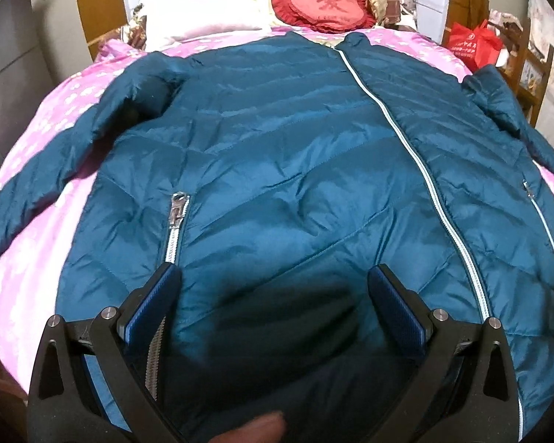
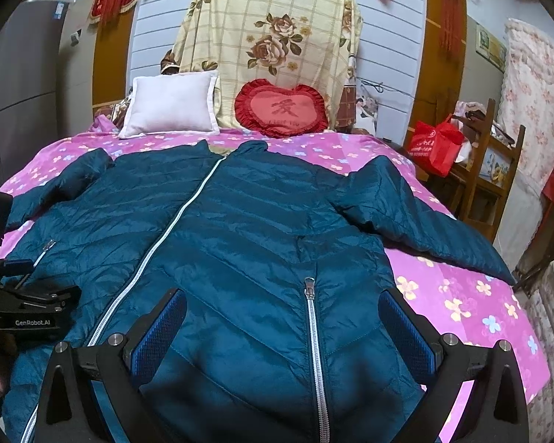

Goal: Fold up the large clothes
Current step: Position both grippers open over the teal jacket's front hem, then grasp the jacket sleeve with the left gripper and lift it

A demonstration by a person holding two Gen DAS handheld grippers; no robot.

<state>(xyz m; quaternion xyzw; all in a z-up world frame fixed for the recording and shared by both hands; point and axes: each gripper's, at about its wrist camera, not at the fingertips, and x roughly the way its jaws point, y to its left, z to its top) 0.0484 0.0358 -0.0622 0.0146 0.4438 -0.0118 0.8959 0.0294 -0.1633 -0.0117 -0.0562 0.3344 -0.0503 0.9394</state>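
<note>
A teal jacket [image 2: 240, 229] lies front up, zipped, spread flat across the bed [image 2: 461, 295], collar toward the pillow [image 2: 171, 105]. The left tool [image 1: 273, 288] and right tool [image 2: 282, 312] both stand wide apart over its hem, perhaps just touching the fabric

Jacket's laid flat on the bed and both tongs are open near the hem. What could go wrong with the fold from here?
1. The jacket is puffy and shiny, so the open right tongs may pinch only the top layer or slip.
2. The left tongs could snag the pocket zipper beside one finger.
3. The left sleeve is bunched at the shoulder and may fold in crooked.
</note>
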